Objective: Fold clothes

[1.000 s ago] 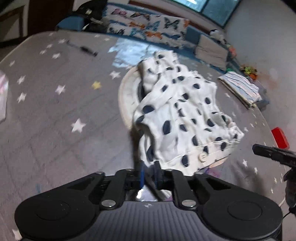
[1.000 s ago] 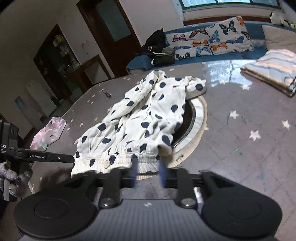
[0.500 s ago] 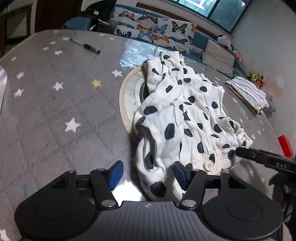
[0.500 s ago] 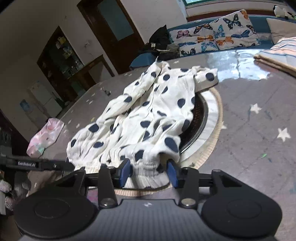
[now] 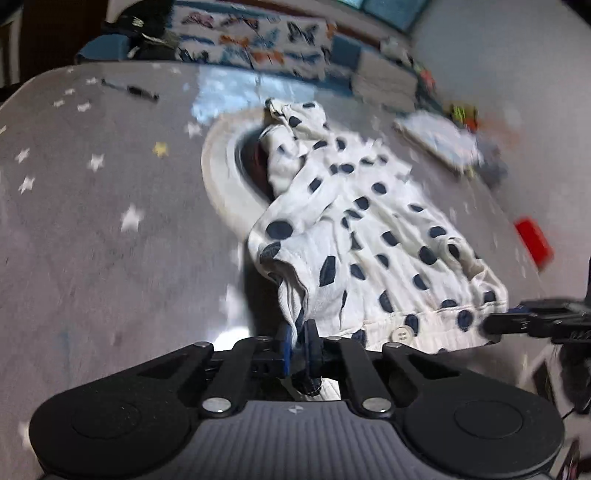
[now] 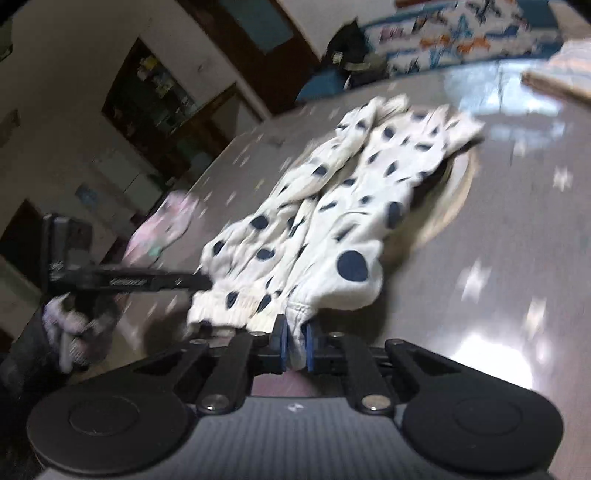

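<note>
Between both tongs (image 5: pixel 295 341) (image 6: pixel 294 345), clamped on its waistband, white navy-dotted garment (image 5: pixel 369 236) lies rumpled.

A grey, star-printed worktop (image 5: pixel 92 229) carries a round, pale-rimmed inset (image 5: pixel 221 177) at its centre. A dark pen (image 5: pixel 131 89) lies near the far edge, a red block (image 5: pixel 533 242) toward the right side, and a pink bundle (image 6: pixel 162 225) at the left. Butterfly-print cushions (image 5: pixel 251 27) line the bench behind, beside a dark wooden door (image 6: pixel 255 40).
</note>
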